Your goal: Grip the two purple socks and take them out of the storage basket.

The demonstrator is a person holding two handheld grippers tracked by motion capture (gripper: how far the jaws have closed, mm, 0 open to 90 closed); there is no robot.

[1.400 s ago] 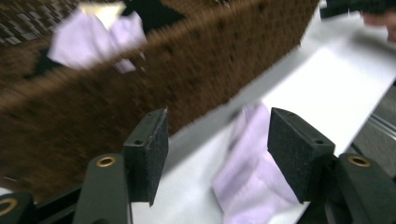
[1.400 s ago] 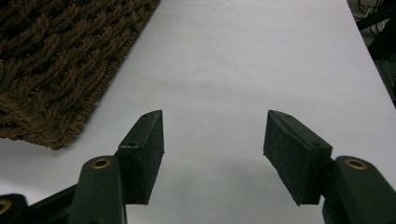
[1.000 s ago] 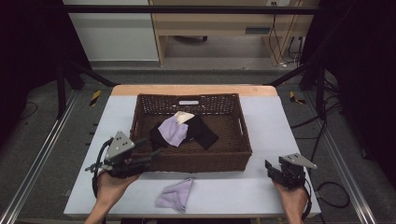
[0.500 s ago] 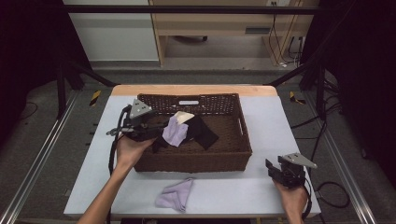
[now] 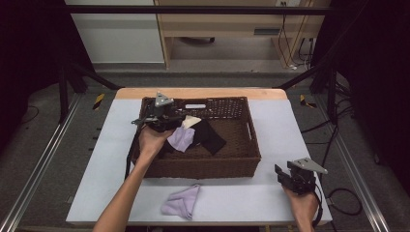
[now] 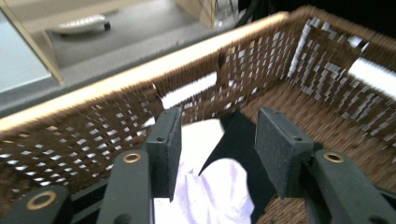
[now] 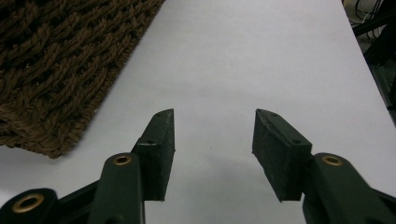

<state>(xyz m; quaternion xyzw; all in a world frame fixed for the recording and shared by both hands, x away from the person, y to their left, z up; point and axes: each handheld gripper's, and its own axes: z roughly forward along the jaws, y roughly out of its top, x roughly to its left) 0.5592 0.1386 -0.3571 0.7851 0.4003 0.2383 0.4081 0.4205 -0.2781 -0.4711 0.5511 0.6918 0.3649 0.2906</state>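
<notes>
Left gripper (image 5: pixel 162 112) is now hanging over the basket (image 5: pixel 249 145), jaws apart, having swung up from the table's lower left. I'm lining up on the lavender cloth (image 6: pixel 212 193) inside; right gripper (image 5: pixel 290 180) is idling, jaws apart, lower right.

Lab / data-capture rig, not a home. White table (image 5: pixel 270 145) stands framed by black metal struts (image 5: pixel 72 77) and floor rails (image 5: pixel 43 159), well left of the left gripper (image 5: pixel 159 113). Yellow-black hazard tape (image 5: pixel 98 100) marks the floor. Loose cables (image 5: pixel 338 198) run just beside the right gripper (image 5: pixel 290 178). Far beyond both: bare plywood bench (image 5: pixel 217 24) with wall cabling (image 5: pixel 295 34), dark surroundings.
</notes>
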